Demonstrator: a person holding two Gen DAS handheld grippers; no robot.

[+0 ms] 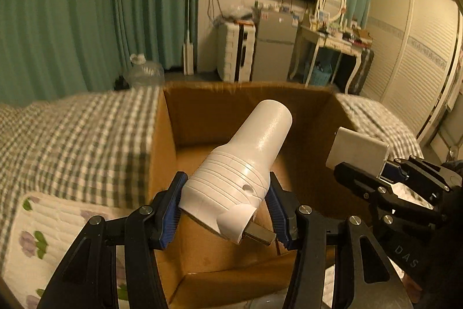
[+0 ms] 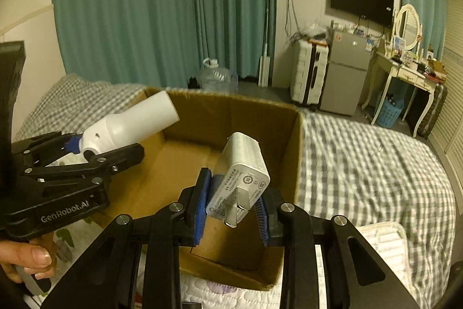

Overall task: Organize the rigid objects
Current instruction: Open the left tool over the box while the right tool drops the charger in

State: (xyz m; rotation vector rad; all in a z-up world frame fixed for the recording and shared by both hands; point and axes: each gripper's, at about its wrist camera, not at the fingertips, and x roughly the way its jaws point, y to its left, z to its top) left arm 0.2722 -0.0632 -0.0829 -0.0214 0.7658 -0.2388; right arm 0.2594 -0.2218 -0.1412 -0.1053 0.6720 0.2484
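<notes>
I am working over a bed (image 2: 376, 152) covered in a grey-and-white checked sheet, with a quilted floral pad (image 1: 58, 225) at its near edge. Teal curtains (image 2: 162, 7) are hanging behind, and a small fridge (image 2: 344, 74), a white suitcase (image 2: 306, 71) and a dressing table (image 2: 405, 74) are standing along the far wall.

An open cardboard box (image 2: 298, 141) is sitting on the bed, its brown floor bare where I can see it. The bed is lying open to the box's right.

My left hand-held gripper (image 1: 225, 210) is clamping the ribbed base of a white plastic nozzle-shaped piece (image 1: 246, 158), holding it tilted above the box. My right hand-held gripper (image 2: 231, 207) is pinching a white wall charger (image 2: 240, 178), prongs toward me, also over the box.
</notes>
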